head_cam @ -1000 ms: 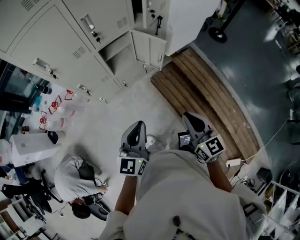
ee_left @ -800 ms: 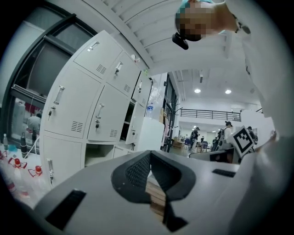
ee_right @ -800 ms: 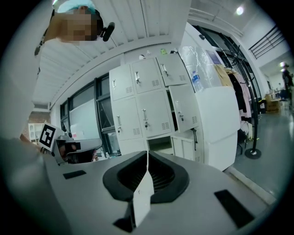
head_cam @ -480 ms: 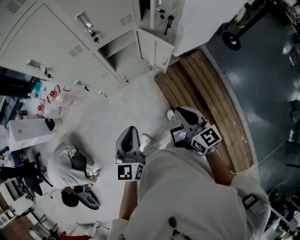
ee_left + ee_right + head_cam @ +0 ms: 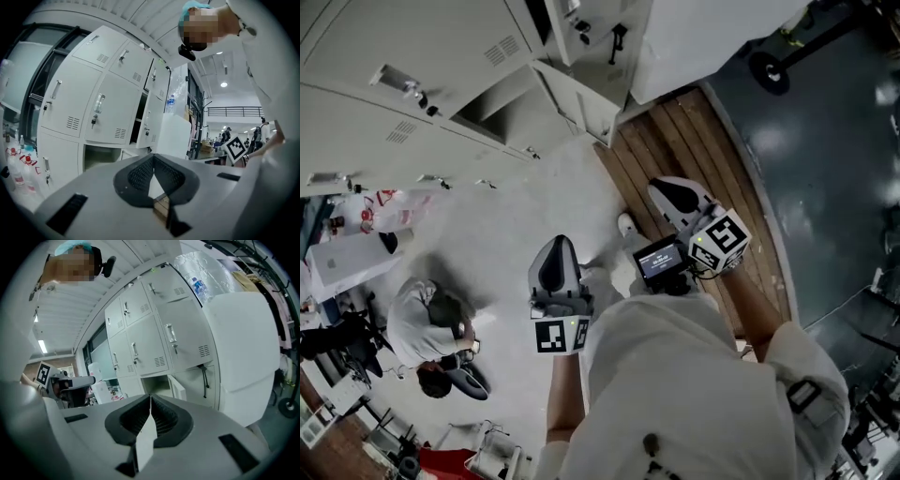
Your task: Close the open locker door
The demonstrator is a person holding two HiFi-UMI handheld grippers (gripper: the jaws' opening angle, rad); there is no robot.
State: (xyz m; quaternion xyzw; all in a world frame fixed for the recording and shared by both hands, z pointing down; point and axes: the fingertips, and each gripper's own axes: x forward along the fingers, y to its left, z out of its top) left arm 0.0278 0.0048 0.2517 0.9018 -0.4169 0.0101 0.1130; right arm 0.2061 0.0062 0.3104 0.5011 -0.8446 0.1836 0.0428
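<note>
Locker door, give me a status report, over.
Left gripper and right gripper shut, empty, short of the lockers. Bottom locker door stands open. Person crouching on the floor, left of the path.

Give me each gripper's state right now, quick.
Left gripper: closed, fingers together, holding nothing.
Right gripper: closed, fingers together, holding nothing.

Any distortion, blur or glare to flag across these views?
Head view: fairly sharp, with glare patches on the dark floor. Left gripper view: strong fisheye bows the lockers, corners black, close-up left gripper soft. Right gripper view: same fisheye, ceiling light bright.
</note>
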